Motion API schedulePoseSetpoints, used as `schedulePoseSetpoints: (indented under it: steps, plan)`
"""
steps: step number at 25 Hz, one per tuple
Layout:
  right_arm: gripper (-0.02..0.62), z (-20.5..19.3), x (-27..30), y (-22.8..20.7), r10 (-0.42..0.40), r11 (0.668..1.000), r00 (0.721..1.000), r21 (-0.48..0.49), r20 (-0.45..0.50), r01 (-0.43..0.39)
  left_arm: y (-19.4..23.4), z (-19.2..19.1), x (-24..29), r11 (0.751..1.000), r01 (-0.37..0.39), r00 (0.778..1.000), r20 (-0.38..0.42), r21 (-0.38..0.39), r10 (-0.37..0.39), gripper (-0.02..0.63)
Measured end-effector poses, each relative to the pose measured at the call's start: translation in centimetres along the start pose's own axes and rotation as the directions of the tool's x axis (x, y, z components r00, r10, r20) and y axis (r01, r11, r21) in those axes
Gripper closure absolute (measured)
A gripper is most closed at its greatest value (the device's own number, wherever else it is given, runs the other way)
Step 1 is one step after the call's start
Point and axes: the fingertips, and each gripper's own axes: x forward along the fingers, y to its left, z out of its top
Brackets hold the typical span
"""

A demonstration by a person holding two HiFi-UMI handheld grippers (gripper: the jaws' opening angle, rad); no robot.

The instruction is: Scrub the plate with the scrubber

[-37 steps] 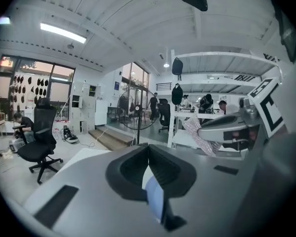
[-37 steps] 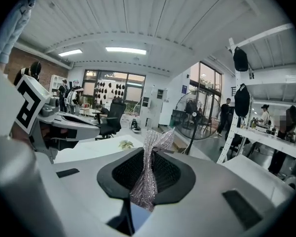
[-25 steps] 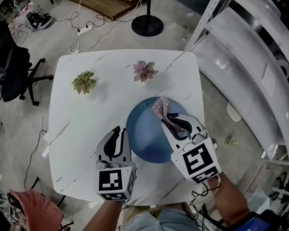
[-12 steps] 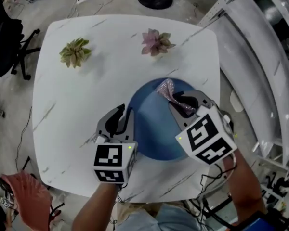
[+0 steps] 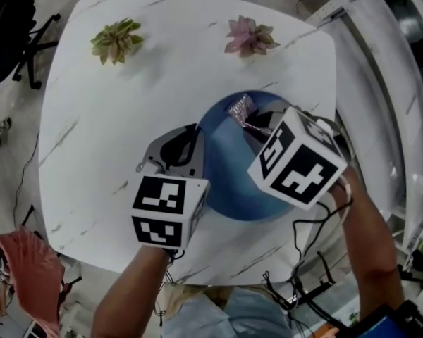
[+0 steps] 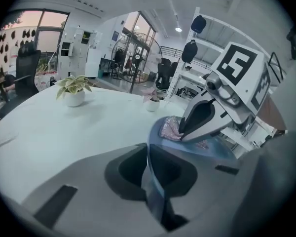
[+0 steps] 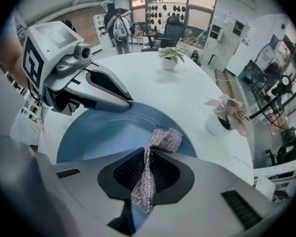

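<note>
**On the white worktop: plate gripped at its rim, scrubber laid on its face**

Toward the worktop's (image 5: 127,97) right near corner, as the head view shows it, we see the blue plate (image 5: 229,182) with a gripper on each side. At the plate's left rim, the left gripper (image 5: 190,138) has its jaws drawn narrow onto the rim. In the left gripper view, the thin blue edge of the plate (image 6: 222,149) runs straight between the jaws of that gripper (image 6: 150,167). The right gripper (image 5: 252,125) reaches in from the plate's right side and pinches the scrubber (image 5: 241,110), a glittery pink mesh cloth. In the right gripper view, we find the jaws of this gripper (image 7: 145,177) closed on the scrubber's (image 7: 160,139) narrow waist. The scrubber's free end fans out over the plate (image 7: 98,132) near the far rim. The left gripper (image 7: 128,102) shows at the opposite rim in that view. Seen from the left gripper view, the right gripper (image 6: 187,132) bears down with the scrubber (image 6: 168,130) touching the plate's face.

Along the worktop's far edge, well apart from the plate, we note a green potted plant (image 5: 117,39) and a pink potted plant (image 5: 249,36).
</note>
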Motion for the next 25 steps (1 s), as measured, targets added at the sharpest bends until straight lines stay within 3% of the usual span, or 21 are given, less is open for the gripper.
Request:
schedulePoseSetpoints:
  steps: [5, 10, 25]
  plan:
    - [0.538, 1.9, 0.6, 1.6, 0.055, 0.991, 0.998, -0.12, -0.011, -0.056, 0.0, -0.1, 0.1, 1.0, 0.016, 1.0, -0.023, -0.022, -0.017, 0.586]
    - [0.538, 2.9, 0.6, 4.2, 0.112, 0.978, 0.994, -0.18, 0.014, -0.107, 0.0, -0.1, 0.2, 0.999, 0.021, 0.999, -0.032, -0.039, -0.022, 0.588]
    - [0.54, 2.3, 0.2, 13.0, 0.276, 0.936, 0.959, -0.242, 0.064, -0.254, 0.2, -0.2, 0.5, 0.999, 0.019, 0.999, -0.046, -0.051, -0.021, 0.589]
